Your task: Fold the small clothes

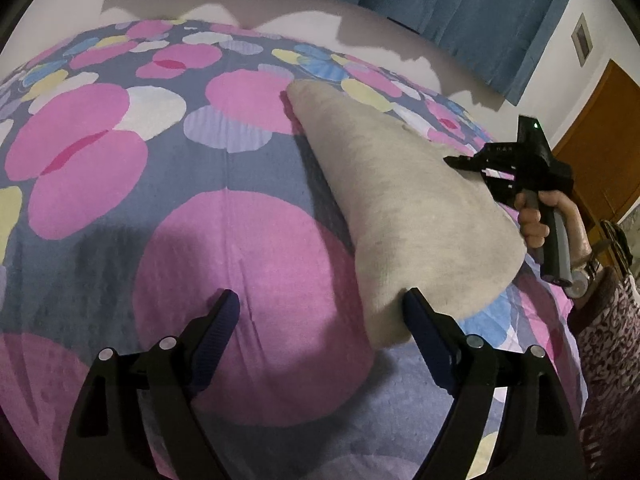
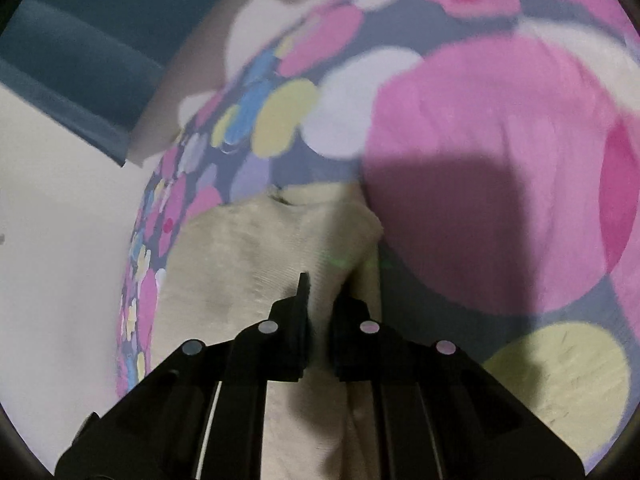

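My right gripper [image 2: 318, 300] pinches the cream cloth [image 1: 404, 200] while my left gripper [image 1: 322, 320] waits wide open near its corner, ready to grab and fold.

Our left gripper [image 1: 320, 320] spread wide above the floral bedspread [image 1: 120, 184], its right finger [image 1: 424, 328] touching the near edge of the beige cloth [image 1: 400, 200], our right gripper [image 1: 464, 162] pinching the cloth's right side, blue curtain [image 1: 440, 0] far behind
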Action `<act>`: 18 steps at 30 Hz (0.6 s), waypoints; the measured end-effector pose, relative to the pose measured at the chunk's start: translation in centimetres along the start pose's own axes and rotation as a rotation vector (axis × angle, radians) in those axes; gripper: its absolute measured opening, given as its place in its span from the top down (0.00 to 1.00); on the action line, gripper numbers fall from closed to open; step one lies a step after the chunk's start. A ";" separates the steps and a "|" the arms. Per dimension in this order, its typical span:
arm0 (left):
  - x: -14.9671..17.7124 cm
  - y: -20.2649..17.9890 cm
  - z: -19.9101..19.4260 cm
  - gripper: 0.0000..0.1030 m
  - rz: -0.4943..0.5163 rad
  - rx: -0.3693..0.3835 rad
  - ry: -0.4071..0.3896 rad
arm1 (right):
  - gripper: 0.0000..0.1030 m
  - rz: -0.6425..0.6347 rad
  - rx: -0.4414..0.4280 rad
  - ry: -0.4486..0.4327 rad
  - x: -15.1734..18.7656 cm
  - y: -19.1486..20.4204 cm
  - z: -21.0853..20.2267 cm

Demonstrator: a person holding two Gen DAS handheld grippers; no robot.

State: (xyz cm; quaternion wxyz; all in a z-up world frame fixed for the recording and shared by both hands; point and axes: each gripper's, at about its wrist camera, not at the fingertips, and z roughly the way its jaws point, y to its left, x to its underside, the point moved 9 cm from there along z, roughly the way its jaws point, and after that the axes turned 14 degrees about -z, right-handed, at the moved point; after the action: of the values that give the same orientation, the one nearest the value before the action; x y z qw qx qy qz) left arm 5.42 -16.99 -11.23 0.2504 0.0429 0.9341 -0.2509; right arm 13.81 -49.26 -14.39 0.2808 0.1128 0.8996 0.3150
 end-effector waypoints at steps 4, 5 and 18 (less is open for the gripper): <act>0.0 0.0 0.0 0.19 -0.005 0.004 0.003 | 0.72 0.034 -0.064 -0.066 0.5 0.9 -3.4; 0.0 0.0 0.0 0.19 -0.005 0.005 0.003 | 0.70 0.034 -0.071 -0.079 1.1 1.2 -4.7; 0.0 0.0 0.1 0.18 -0.013 0.014 0.004 | 0.68 0.156 -0.239 -0.013 12.5 2.5 -9.9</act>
State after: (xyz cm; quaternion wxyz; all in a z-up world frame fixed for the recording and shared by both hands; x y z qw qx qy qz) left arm 5.46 -17.04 -11.34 0.2464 0.0391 0.9331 -0.2591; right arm -2.05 -47.51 -11.89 0.2724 0.1503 0.8424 0.4400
